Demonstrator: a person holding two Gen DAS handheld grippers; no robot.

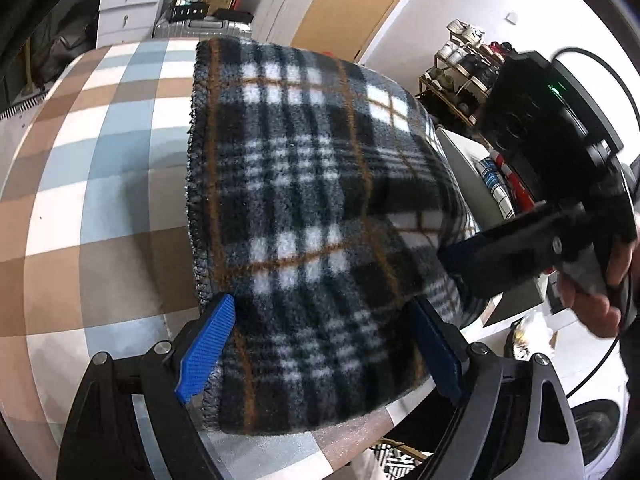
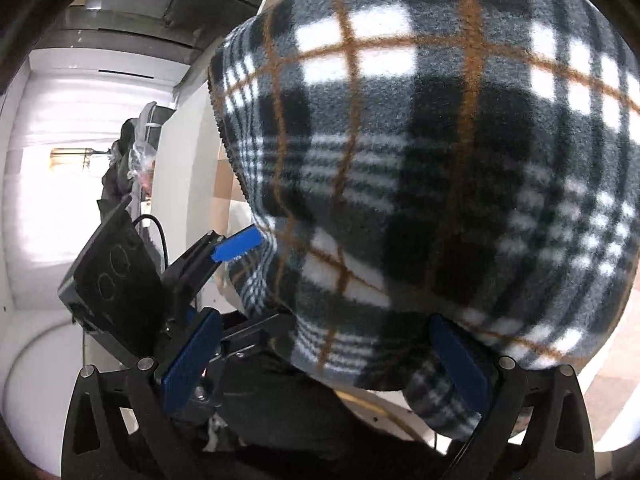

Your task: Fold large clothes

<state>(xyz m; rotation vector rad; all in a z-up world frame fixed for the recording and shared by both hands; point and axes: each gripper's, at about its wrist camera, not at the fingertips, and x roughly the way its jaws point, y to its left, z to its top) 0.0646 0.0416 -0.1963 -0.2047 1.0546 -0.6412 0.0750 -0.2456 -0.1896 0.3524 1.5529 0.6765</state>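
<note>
On the checked tablecloth (image 1: 92, 168), a folded plaid fleece garment (image 1: 312, 220) lies in a thick rectangular bundle, its stitched edge running down the side toward the bare cloth and its near end reaching the table's front edge. My left gripper (image 1: 324, 344) sits at that near end, blue fingers (image 1: 208, 344) spread wide with the fleece lying between them, closed on nothing. My right gripper (image 2: 324, 364) comes in at the garment's far side from the stitched edge; in the left wrist view its dark body (image 1: 532, 236) rests against the fleece, my hand (image 1: 600, 296) around its handle. From the right wrist view, the plaid fills nearly everything ahead, a fold of it hanging off the table edge and draping between my parted right fingers (image 2: 464, 368), which stand apart without pinching it.

Beyond the garment, away from me, a silver suitcase (image 1: 200, 28) stands shut with a black box (image 1: 190, 11) on its lid, beside white drawer units (image 1: 128, 4). Off the garment's right side, a shoe rack (image 1: 460, 76) holds pairs of shoes, and a white bin (image 1: 480, 172) shows checked and red fabric inside.
</note>
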